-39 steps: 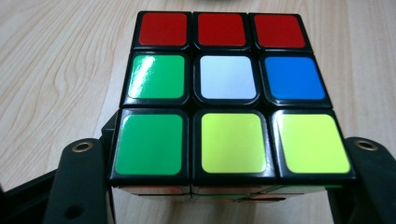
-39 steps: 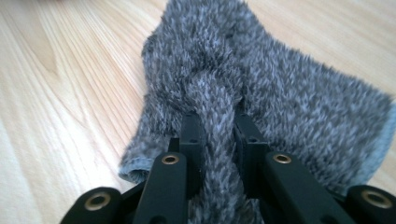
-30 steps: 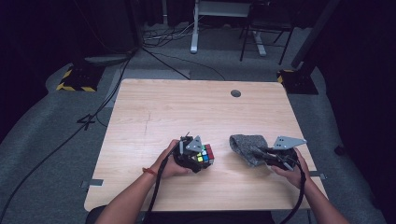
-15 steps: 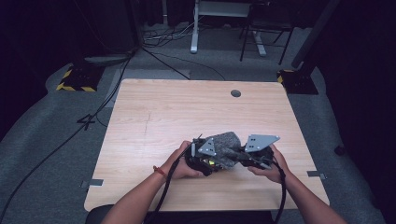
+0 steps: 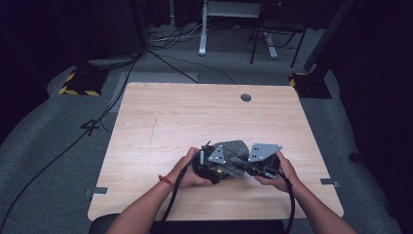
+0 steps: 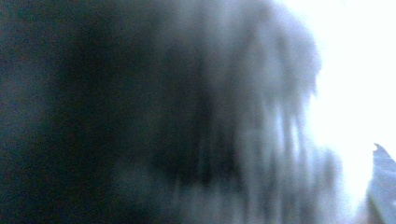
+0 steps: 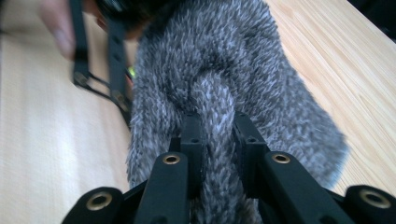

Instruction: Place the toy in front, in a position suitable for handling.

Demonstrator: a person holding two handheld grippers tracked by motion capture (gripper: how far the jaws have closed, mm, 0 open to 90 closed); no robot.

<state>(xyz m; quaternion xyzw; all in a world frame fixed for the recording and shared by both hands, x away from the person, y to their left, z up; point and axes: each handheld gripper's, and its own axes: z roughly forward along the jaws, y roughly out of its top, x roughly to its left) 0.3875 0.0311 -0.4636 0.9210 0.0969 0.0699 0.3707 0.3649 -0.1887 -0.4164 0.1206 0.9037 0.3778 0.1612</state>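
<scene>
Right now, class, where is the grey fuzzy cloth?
In the high view the grey fuzzy cloth lies near the table's front edge, pinched by the right gripper and draped against the left gripper.

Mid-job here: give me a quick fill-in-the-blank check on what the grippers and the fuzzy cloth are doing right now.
1. The right gripper is shut on a fold of the grey ____ cloth.
2. The cloth lies draped over the ____ gripper.
3. Both grippers sit near the table's ____ edge, by the person.
4. The table's top is light ____.

Missing words: fuzzy; left; near; wood
</scene>
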